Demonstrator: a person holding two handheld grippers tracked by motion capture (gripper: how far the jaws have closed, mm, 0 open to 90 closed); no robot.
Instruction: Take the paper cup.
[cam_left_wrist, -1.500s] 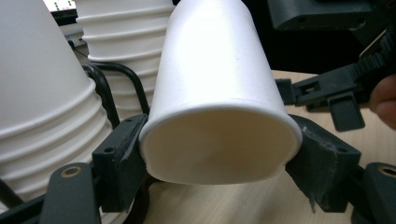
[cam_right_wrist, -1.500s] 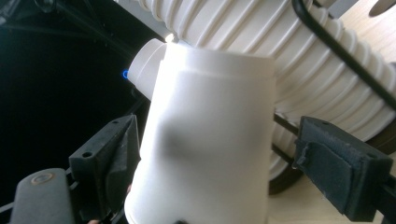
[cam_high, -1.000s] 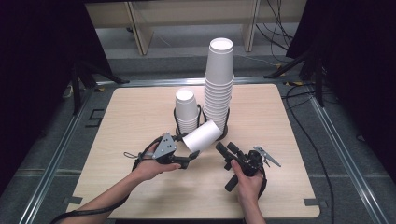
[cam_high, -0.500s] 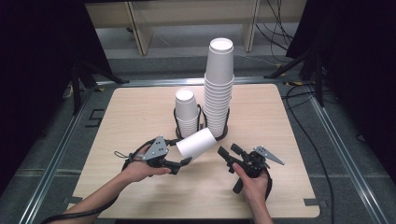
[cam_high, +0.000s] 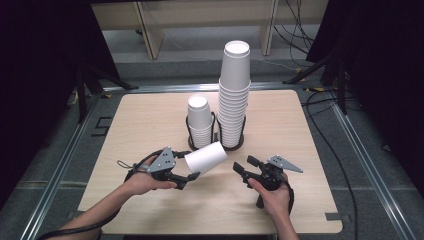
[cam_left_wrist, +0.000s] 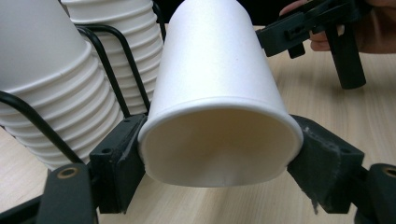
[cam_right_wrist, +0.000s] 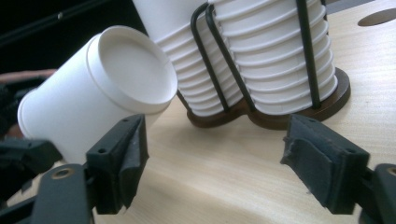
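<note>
A single white paper cup (cam_high: 206, 157) lies on its side above the table, its base toward the cup stacks. My left gripper (cam_high: 189, 165) is shut on it near the rim; in the left gripper view the pads squeeze the cup (cam_left_wrist: 215, 84) mouth into an oval inside my left gripper (cam_left_wrist: 219, 158). My right gripper (cam_high: 244, 165) hovers just right of the cup, aimed at it. Its jaws have just been closing and stand apart with nothing between them. The right gripper view has the cup (cam_right_wrist: 93, 107) base ahead and left of my right gripper (cam_right_wrist: 215, 149).
A black wire holder on a dark wooden base (cam_high: 215, 145) stands mid-table. It holds a short stack of white cups (cam_high: 199, 120) and a tall stack (cam_high: 234, 95). The wooden tabletop (cam_high: 300, 200) has bare room around both hands.
My left gripper has drawn the cup a little leftward and toward the front edge, away from the right gripper. The right hand has stayed about where it was.
</note>
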